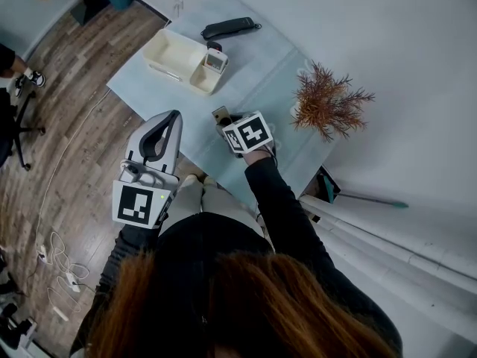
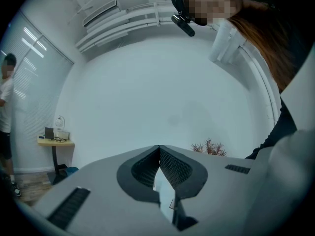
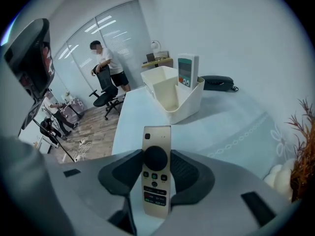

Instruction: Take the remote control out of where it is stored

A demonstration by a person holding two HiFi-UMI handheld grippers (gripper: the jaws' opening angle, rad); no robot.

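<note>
R gripper (image 3: 156, 167) has the slim beige remote (image 3: 156, 173) clamped across its middle. The jaws stand fairly wide, pads pressing on the remote's two long sides, button face up toward the cam. Grip sits around the round black dial, so both ends stick out, prob. to keep it balanced and leave the lower end free for setting down.

The remote is already out of the cream box (image 1: 182, 60), which sits near the table's (image 1: 261, 88) far left corner. It's now held over the table close to the near edge, well apart from the box. Can't tell if its end touches the top yet. A second, white remote w/ a screen (image 3: 187, 72) stands upright in the box's small end compartment, untouched.

L gripper (image 2: 158, 149) is closed, tips together, nothing between them. It's held level off the table's near left edge, out of the way, likely bc this job needs one hand only.

Black case (image 1: 229, 27) lies at the far edge. A dried plant (image 1: 328, 104) is at the right corner, near enough to mind on the way down.

Judging by this, the removal is basically done, w/ only the put-down left.
</note>
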